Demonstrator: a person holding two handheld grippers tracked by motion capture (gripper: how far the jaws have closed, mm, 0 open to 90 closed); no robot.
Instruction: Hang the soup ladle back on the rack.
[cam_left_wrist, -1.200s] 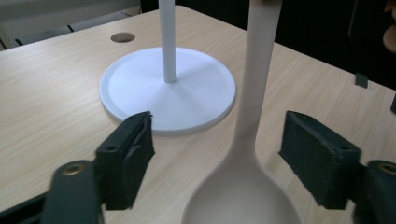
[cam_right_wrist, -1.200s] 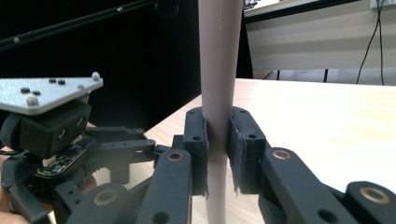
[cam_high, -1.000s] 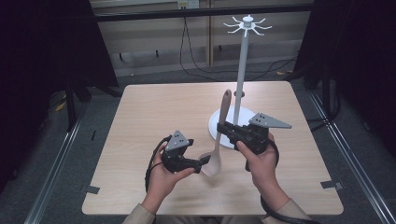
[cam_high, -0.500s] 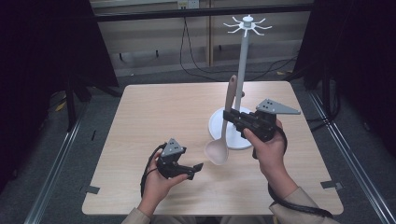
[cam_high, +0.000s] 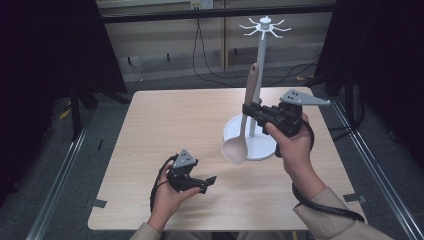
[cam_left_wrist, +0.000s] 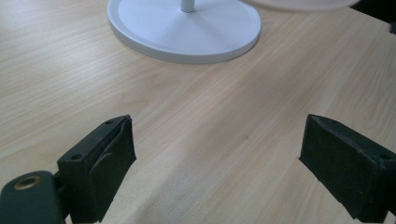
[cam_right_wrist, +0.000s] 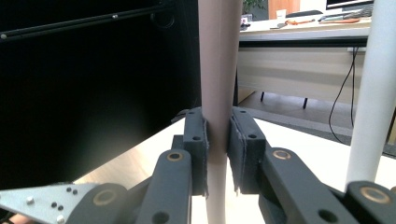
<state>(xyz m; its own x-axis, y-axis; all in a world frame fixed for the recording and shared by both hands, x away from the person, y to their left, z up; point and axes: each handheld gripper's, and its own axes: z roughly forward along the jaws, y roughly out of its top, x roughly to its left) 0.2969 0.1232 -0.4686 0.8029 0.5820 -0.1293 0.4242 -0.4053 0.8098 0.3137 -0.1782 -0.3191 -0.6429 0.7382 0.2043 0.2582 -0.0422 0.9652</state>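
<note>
the right gripper has its jaws closed on the handle of a pale spoon, gripping it about midway along the shaft. the spoon hangs nearly upright, bowl down, lifted clear of the worktop, its bowl in front of the round base of the white stand. in the right gripper view the handle runs straight up between the two pads, with the stand's pole just to the 3 o'clock side.

the left gripper rests low over the worktop at about 7 o'clock from the stand, its jaws spread wide with nothing between them; the left gripper view shows bare wood grain between the pads and the stand's base up at 12 o'clock.

the spoon looks light and stiff, likely wood or smooth plastic, so it should not bend, but a smooth rounded handle can pivot in a two-pad grip. holding mid-shaft keeps the bowl's weight from swinging it much. the top of the handle stays free, probably the end meant for the hooks at the stand's crown.
</note>
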